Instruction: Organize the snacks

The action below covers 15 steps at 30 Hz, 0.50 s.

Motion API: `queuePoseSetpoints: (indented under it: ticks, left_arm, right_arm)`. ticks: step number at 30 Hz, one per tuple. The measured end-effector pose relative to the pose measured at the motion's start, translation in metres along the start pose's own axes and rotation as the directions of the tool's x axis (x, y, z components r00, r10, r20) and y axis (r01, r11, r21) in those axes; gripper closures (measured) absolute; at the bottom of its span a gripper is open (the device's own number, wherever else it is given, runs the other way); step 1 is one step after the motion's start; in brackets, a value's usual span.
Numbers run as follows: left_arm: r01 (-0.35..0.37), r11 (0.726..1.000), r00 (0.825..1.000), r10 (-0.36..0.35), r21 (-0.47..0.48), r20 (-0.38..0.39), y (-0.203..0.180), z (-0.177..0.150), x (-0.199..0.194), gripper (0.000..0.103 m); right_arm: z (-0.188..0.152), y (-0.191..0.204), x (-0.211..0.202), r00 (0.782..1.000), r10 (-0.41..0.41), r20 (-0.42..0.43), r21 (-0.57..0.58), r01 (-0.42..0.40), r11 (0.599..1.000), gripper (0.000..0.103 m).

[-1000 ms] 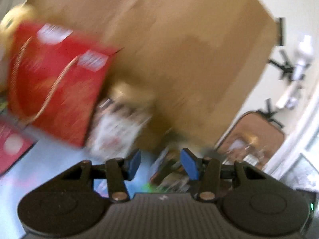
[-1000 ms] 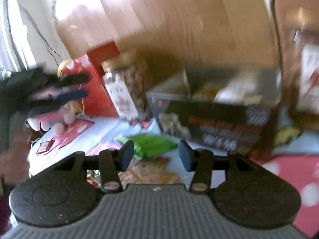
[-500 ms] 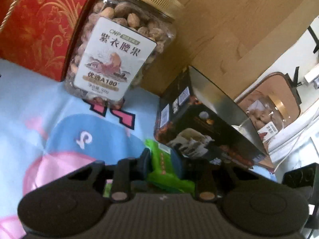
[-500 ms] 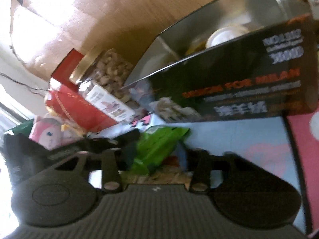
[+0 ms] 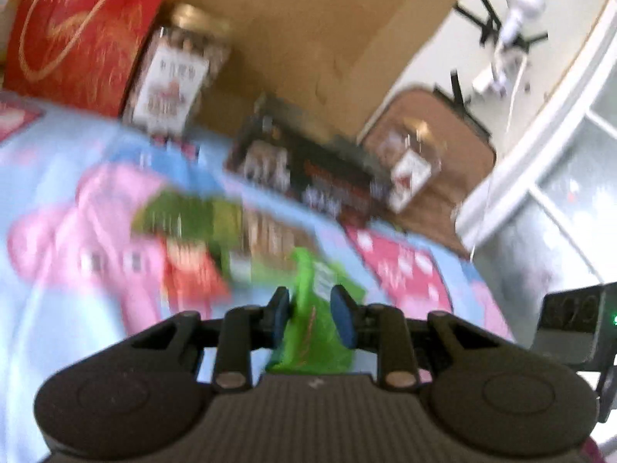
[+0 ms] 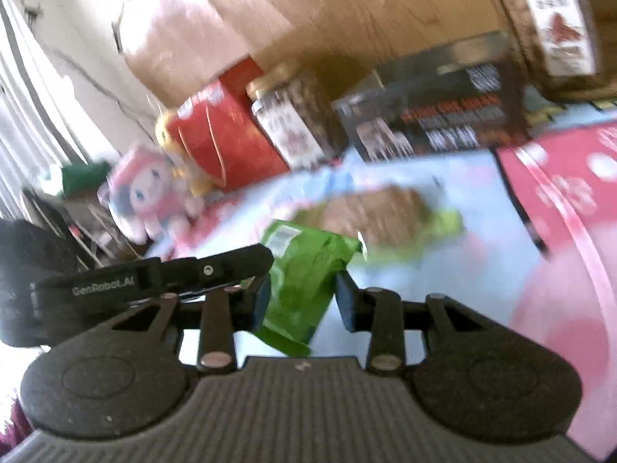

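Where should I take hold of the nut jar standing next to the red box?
Probably by the gold lid, coming straight down from above. The nut jar stands upright with the red box close on one side, the black box on the other and a brown board behind, so its sides look crowded.

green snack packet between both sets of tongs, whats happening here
A person with handheld tongs in each hand is sorting snacks on a blue and pink cartoon tablecloth. The green snack packet sits between the fingers of both the left tongs and the right tongs, apparently lifted off the cloth. Whether each is truly clamped is hard to tell through the blur. Behind stand a red gift box, a nut jar and a black snack box.
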<state>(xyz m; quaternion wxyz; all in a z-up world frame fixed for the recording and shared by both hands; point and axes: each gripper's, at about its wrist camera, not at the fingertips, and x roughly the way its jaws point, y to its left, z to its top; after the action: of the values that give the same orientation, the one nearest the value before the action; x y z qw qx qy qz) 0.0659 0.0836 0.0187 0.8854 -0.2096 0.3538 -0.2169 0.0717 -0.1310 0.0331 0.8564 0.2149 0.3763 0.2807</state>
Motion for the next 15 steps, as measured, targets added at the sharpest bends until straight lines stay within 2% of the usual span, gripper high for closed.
queuePoseSetpoints:
  ticks: [5,6,7,10,11,12,15]
  left_arm:
    - [0.008,0.999,0.996,-0.01,-0.031,-0.086,0.001,-0.037,-0.001,0.078]
    - [0.017,0.999,0.996,-0.02,-0.037,-0.082,0.002,-0.043,-0.003,0.077]
    - [0.017,0.999,0.997,-0.02,-0.036,-0.08,0.003,-0.046,-0.007,0.077]
    - [0.01,1.0,0.998,-0.012,-0.029,-0.06,0.005,-0.05,-0.022,0.074]
    - [0.009,0.999,0.999,-0.011,-0.031,-0.05,0.006,-0.051,-0.027,0.07]
    - [0.009,0.999,0.999,-0.011,-0.033,-0.039,0.008,-0.05,-0.033,0.066]
    - [0.003,1.0,0.999,-0.004,-0.03,-0.039,0.009,-0.048,-0.037,0.065]
  right_arm:
    - [-0.039,0.009,-0.019,0.998,-0.054,-0.037,-0.091,0.05,0.995,0.062]
    - [-0.045,0.012,-0.022,0.997,-0.06,-0.041,-0.117,0.055,0.992,0.062]
    - [-0.048,0.016,-0.023,0.997,-0.061,-0.041,-0.142,0.055,0.988,0.059]
    - [-0.056,0.023,-0.032,0.998,-0.065,-0.012,-0.21,0.062,0.976,0.035]
    - [-0.058,0.026,-0.035,0.997,-0.073,0.0,-0.241,0.071,0.968,0.029]
    - [-0.06,0.028,-0.037,0.997,-0.076,0.005,-0.27,0.075,0.96,0.027]
    - [-0.069,0.034,-0.038,0.995,-0.095,0.005,-0.352,0.091,0.931,0.023]
